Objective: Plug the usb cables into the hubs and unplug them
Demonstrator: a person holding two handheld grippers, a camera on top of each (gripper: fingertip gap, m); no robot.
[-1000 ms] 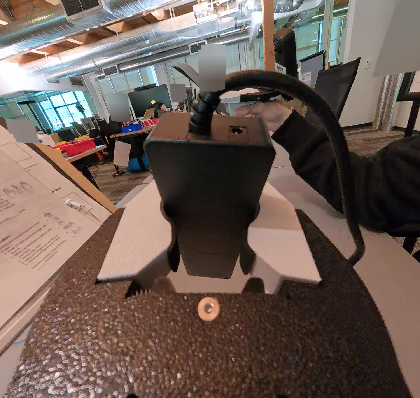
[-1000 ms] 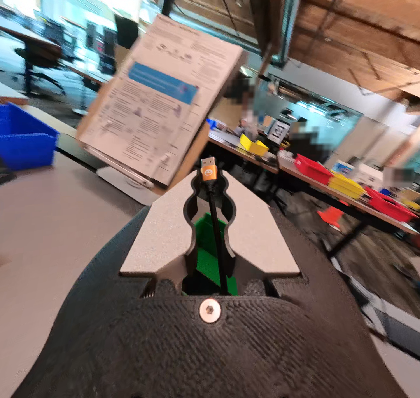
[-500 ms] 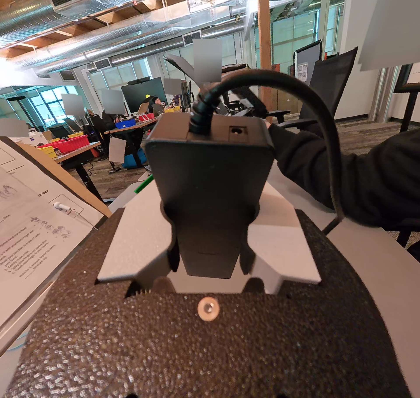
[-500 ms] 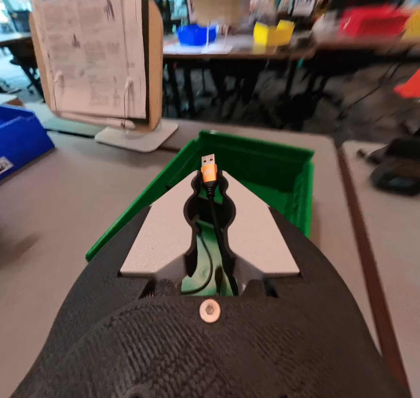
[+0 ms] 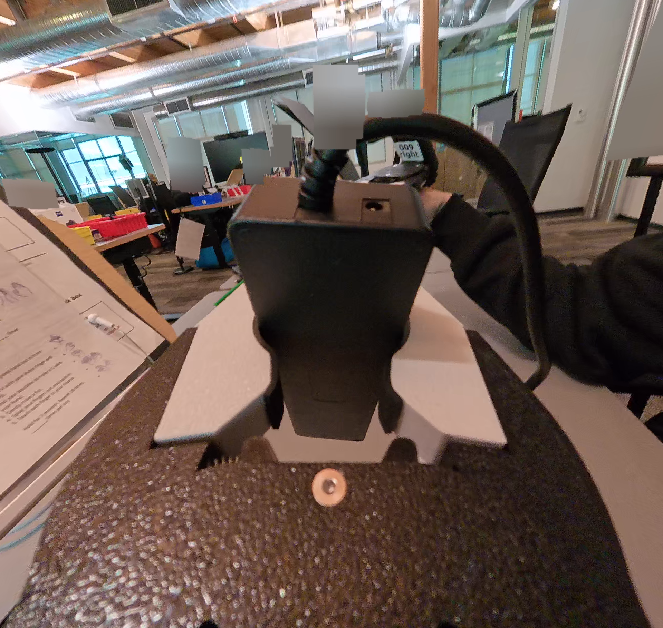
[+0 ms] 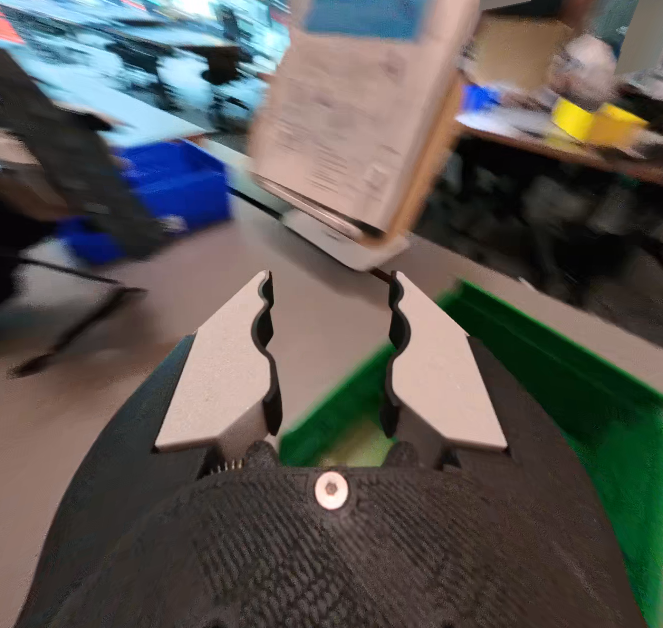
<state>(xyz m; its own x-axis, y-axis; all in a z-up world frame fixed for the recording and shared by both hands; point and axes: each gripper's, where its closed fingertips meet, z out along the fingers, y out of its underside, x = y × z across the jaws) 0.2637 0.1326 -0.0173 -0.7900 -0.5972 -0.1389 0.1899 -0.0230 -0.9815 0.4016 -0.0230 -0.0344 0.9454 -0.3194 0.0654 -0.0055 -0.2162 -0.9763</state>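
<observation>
While my left gripper (image 5: 330,331) clamps a black hub (image 5: 330,302) upright between its grey fingers (image 5: 222,374), the hub's thick black cable (image 5: 502,180) rises from the top end, arches over to the right and drops to the worktop (image 5: 574,431). Beside the cable's root, a small round socket sits in the hub's top face. Behind the hub, a dark sleeve (image 5: 538,288) reaches across from the right, with part of a black device bearing a white label just beyond the top edge.

Over on the other side, my right gripper (image 6: 330,324) is spread wide with nothing between its grey fingers (image 6: 222,370). It hovers above the near corner of a green bin (image 6: 538,352), whose rim runs away to the right; bare worktop (image 6: 215,288) lies open ahead and to the left. I see no usb cable in either view, and the bin's floor is too blurred to read.

Straight ahead, an instruction sheet on a cardboard stand (image 6: 355,109) rises from the worktop, close to the bin's far corner. A blue bin (image 6: 179,187) sits farther left, and a dark blurred shape (image 6: 71,173) crosses in front of it.
</observation>
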